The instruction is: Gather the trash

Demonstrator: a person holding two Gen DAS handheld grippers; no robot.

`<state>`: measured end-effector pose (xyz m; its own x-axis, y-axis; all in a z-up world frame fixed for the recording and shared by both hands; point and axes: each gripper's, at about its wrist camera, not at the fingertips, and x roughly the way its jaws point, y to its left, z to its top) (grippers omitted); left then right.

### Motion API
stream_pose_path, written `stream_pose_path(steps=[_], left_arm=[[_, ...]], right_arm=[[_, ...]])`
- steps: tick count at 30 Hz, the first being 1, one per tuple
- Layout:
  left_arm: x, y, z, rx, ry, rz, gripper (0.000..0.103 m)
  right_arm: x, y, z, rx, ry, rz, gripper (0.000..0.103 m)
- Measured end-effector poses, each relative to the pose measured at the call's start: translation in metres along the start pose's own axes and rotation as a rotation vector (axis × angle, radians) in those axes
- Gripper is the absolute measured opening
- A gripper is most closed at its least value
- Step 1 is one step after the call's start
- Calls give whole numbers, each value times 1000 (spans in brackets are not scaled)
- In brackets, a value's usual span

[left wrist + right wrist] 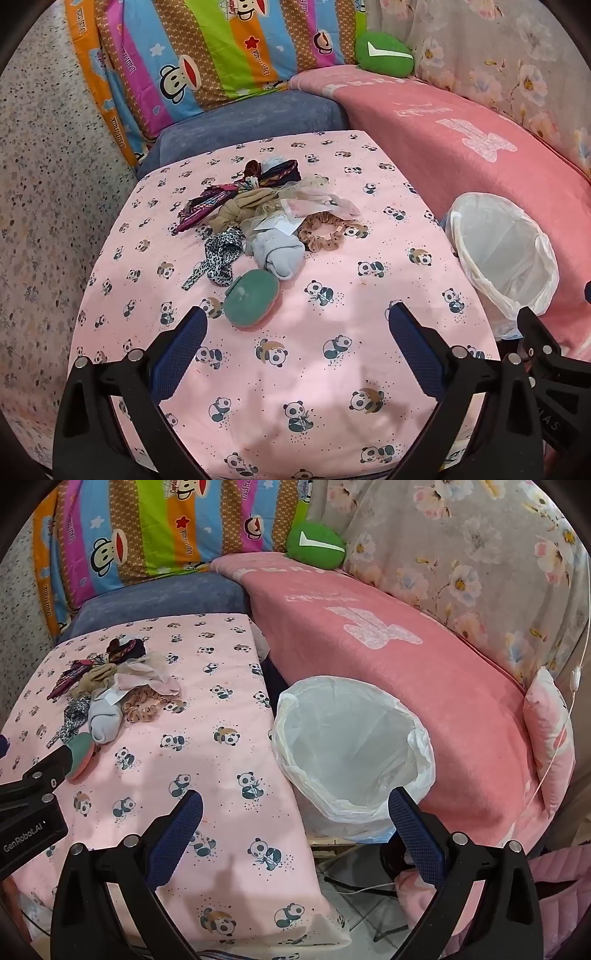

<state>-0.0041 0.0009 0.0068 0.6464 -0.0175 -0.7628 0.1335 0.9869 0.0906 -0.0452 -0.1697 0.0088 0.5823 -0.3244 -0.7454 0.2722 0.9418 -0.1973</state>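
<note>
The left gripper (297,321) hung over the table (369,295), its fingers (192,332) spread wide and empty, tilted down toward a heap of cloth scraps (258,206). In that heap lay a grey sock (280,254), a tan scrunchie (321,236) and a leopard-print strip (221,258), with a green round pouch (251,297) just in front. The right gripper (295,805) was likewise open, holding nothing, above the table edge and a bin lined with a white bag (351,746) standing beside the table, against a pink blanket (424,672).
</note>
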Motion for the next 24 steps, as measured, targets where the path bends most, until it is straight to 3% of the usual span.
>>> stream_pose_path(steps=[24], left_arm=[[-5, 4, 3, -15, -7, -2, 94]], right_arm=[[-1, 8, 2, -13, -1, -16, 96]])
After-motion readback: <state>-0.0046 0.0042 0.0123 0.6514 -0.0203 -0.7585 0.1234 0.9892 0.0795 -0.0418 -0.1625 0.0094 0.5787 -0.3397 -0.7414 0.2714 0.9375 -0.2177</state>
